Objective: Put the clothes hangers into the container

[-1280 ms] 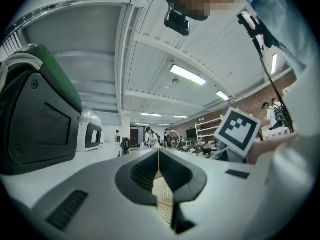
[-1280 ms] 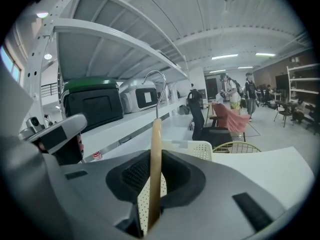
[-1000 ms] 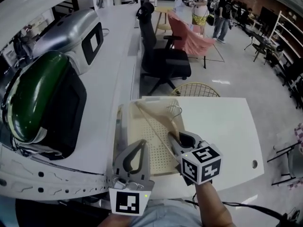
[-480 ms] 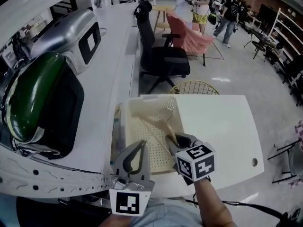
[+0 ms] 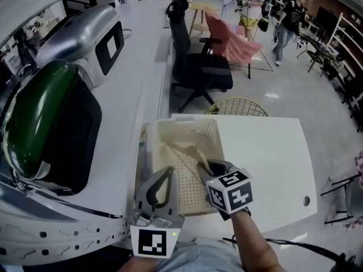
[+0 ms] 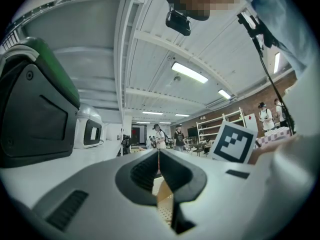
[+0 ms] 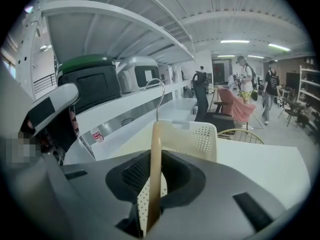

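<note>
1. Head view — we look steeply down onto the table [image 5: 272, 152] and basket [image 5: 182, 121].
2. Left gripper view: low, level, close along its jaws.
3. Right gripper view tilts down — same basket shared.

A large open-plan lab or workshop: a green machine [image 5: 39, 118] and a silver machine [image 5: 85, 38] sit on a long white bench [image 5: 142, 55] at left. An office chair [image 5: 195, 67] stands at top centre. Racks [image 5: 345, 35] line the right edge, people [image 5: 253, 7] stand at upper right, and strip lights [image 6: 189, 72] run overhead.
</note>
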The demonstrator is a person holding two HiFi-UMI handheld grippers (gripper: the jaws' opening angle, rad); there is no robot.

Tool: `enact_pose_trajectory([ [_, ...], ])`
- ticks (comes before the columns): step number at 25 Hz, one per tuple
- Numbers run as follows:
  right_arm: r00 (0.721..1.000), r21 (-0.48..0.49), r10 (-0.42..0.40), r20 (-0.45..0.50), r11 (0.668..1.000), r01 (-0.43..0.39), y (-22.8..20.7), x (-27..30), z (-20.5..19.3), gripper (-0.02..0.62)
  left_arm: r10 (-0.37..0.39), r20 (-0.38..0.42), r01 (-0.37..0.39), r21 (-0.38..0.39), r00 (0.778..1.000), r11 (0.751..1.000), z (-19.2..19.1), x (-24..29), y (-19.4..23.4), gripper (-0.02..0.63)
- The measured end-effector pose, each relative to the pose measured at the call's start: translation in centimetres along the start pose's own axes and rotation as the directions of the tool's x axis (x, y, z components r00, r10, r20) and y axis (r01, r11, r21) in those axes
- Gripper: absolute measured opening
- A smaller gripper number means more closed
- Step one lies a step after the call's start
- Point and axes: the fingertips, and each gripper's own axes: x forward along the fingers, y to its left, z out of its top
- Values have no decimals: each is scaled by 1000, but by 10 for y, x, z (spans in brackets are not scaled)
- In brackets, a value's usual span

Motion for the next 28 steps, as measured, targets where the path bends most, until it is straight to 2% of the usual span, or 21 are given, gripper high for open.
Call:
enact_pose_trajectory([
  [8, 1000, -5, 3, -7, 1000, -3, -5, 21, 6, 68, 19, -19, -19, -2, 1000, 1000, -8, 10, 16, 12],
  [15, 1000, 0, -22, -2, 1000, 22, -16, 23, 5, 192, 21, -31, -21, 0, 999, 1000, -12, 13, 17, 12],
  [22, 997, -55, -74, 2, 996, 74, -25, 6, 6, 204, 10, -27, -9, 7, 1000, 1000, -8, 12, 4, 12],
  [28, 995, -30, -92, 40, 995, 93, -35, -16, 6, 204, -12, -15, 12, 11, 1000, 1000, -3, 13, -11, 12],
])
